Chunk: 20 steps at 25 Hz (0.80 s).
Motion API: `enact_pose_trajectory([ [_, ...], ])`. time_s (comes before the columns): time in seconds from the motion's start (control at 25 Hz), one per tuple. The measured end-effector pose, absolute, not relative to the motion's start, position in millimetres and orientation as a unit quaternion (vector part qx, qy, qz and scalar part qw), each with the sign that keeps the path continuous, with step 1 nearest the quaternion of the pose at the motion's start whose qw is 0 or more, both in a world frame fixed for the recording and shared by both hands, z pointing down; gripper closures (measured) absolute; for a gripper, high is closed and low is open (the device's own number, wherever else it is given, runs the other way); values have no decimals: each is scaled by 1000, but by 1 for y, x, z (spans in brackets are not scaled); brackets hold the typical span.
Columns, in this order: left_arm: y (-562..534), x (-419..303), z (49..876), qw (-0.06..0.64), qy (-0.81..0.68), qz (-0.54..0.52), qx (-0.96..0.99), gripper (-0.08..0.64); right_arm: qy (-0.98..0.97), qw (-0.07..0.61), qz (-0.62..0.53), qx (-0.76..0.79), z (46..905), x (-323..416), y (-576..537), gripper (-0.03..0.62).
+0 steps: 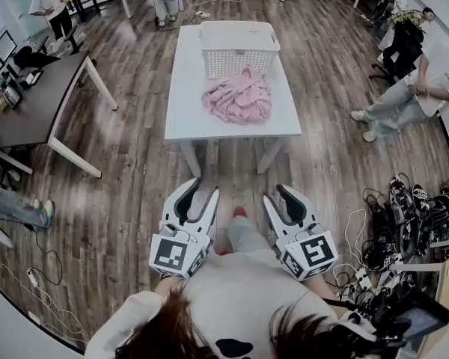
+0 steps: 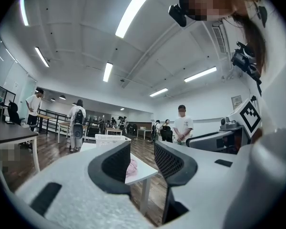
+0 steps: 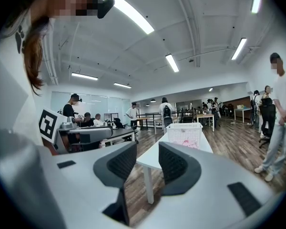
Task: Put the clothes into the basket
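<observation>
The jaws of the left gripper [image 1: 202, 188] and right gripper [image 1: 277, 194] are held apart, empty. The pink clothes [image 1: 239, 97] are seen well ahead on the table [image 1: 188, 88], against the basket [image 1: 238, 51].

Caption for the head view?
Open left gripper and right gripper face a white table holding pink clothes and white plastic basket.

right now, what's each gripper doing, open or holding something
Left gripper: open, holding nothing.
Right gripper: open, holding nothing.
</observation>
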<state>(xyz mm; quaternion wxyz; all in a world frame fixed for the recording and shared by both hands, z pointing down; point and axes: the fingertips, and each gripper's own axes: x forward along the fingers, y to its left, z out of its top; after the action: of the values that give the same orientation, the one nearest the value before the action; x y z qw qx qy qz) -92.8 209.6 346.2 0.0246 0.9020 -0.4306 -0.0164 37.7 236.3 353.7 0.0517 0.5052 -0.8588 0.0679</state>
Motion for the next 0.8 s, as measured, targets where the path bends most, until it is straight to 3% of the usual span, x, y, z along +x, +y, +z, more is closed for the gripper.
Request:
enact_pose_trajectory([
  [0.32,154,-90,331,5,-459,-45,887,416,-856,28,18,516,340,51,172,463],
  [0.8,26,-52,330,10,-473,-34,880,416,-869,23,36,494,341,84,39,463],
])
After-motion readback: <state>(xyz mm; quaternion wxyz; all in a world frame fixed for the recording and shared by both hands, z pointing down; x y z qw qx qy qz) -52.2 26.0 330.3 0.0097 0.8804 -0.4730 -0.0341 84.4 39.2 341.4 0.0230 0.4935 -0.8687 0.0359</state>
